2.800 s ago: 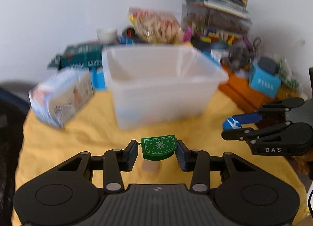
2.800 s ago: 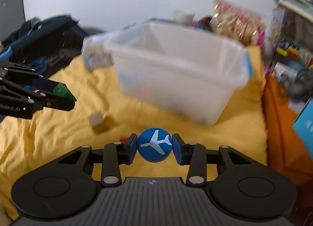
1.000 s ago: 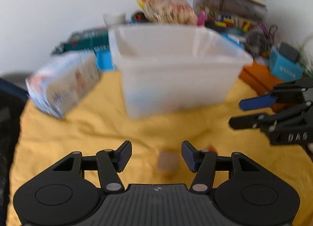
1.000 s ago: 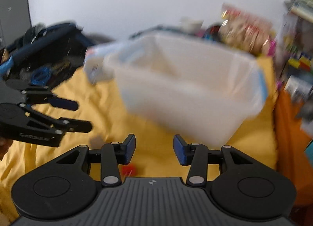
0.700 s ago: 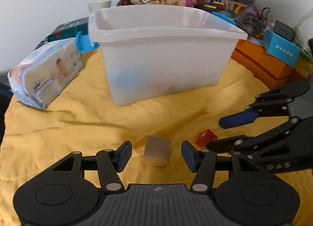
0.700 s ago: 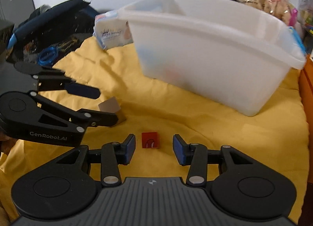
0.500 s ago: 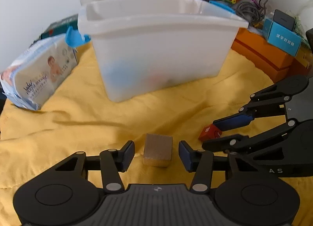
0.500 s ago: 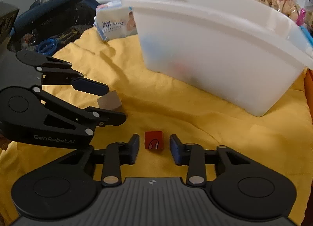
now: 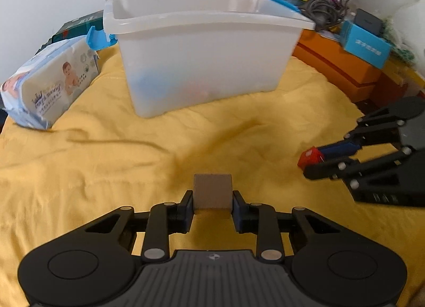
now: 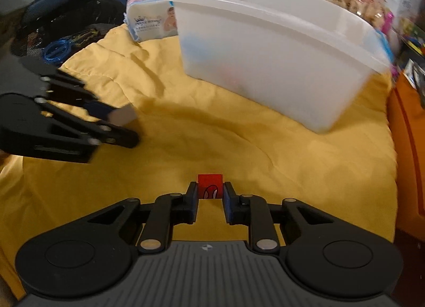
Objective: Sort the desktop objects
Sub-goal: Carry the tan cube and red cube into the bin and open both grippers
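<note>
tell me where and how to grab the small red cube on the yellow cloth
Take the red cube across its two flat, parallel side faces, coming down at a slant from the near side, as the right gripper does now: its jaws are closing with the cube between them. The cube sits square on the yellow cloth, sides clear, and it is small enough to fit the jaws.

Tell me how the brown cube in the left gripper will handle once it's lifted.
The brown cube looks rigid, probably wood, so it should not deform as the left gripper closes on its flat sides. Its matte faces suggest little slip. Being small, it is likely light, and flat-sided, so unlikely to roll on the yellow cloth.
</note>
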Demonstrator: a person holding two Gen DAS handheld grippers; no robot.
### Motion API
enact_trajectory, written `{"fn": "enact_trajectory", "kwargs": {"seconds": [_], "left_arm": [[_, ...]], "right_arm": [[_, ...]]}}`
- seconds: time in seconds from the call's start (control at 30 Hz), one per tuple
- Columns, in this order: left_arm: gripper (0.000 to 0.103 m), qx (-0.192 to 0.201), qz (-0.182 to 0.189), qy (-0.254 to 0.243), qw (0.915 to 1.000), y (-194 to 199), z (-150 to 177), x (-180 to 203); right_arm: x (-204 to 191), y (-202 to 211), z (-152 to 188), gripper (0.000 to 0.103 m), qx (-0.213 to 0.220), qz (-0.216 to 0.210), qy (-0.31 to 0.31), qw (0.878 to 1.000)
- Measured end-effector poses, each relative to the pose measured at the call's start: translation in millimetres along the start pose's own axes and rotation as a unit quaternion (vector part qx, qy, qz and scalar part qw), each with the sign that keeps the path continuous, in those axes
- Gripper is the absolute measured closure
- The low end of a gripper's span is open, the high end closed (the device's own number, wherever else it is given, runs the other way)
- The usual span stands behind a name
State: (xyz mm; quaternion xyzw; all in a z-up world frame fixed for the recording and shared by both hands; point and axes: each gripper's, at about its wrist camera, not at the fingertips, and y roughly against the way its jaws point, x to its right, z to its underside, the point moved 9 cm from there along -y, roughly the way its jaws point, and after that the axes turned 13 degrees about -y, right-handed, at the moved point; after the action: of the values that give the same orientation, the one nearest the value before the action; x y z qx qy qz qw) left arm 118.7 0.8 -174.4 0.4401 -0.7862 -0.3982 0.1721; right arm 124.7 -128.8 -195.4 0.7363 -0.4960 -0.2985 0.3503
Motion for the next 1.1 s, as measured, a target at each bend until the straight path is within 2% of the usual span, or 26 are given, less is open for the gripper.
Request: {"fn": "enact_trajectory", "kwargs": {"seconds": [0.17, 0.33, 0.57, 0.8, 0.97, 1.1], "left_arm": [[0.071, 0.000, 0.005, 0.010, 0.9999, 14, 10, 10], [0.071, 0.029, -0.007, 0.005, 0.9995, 33, -12, 9], [0.071, 0.097, -0.039, -0.012, 0.9944, 69, -69, -7], [0.071, 0.152, -0.074, -0.030, 0.9852, 90, -128, -29], [0.071, 0.178, -0.094, -0.035, 0.9789, 95, -163, -49], [0.071, 0.186, -0.103, -0.040, 0.9762, 87, -184, -62]], "right_arm": [[10, 0, 11, 0.081, -0.004, 0.003, -0.024, 1.000], [8, 10, -2, 0.081, 0.018, -0.001, -0.018, 1.000], [11, 48, -53, 0.081, 0.092, 0.001, -0.007, 0.996], [24, 78, -114, 0.081, 0.168, 0.004, -0.008, 0.986], [32, 81, -147, 0.081, 0.197, 0.010, -0.005, 0.980], [39, 67, -165, 0.081, 0.198, 0.010, -0.012, 0.980]]}}
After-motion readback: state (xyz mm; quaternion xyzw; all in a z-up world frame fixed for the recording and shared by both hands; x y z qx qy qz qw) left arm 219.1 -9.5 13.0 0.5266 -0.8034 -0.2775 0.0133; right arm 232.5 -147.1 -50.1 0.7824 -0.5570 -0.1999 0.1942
